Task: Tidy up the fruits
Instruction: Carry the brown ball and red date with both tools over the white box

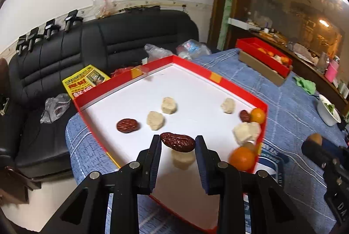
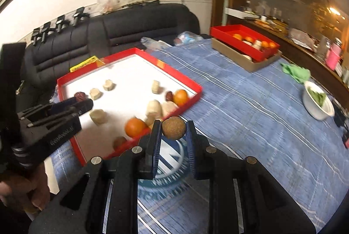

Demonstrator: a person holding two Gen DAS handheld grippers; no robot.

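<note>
Here left tongs [image 1: 177, 142] clench a red date [image 1: 177, 141]; right tongs [image 2: 173, 129] clench a brown fruit [image 2: 173, 127].

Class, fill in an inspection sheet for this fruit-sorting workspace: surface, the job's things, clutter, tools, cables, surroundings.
Surface: table under a blue striped cloth.
Job's things: large red-rimmed white tray holding pale lumpy pieces, dark red dates and oranges; smaller red box on a brown cardboard box at the far side, holding oranges.
Clutter: crumpled green cloth; white bowl of greens.
Tools: left tool shut on a wrinkled dark red date; right tool shut on a round brown fruit.
Cables: black leads hang down the sofa back.
Surroundings: black leather sofa; white wall.
</note>
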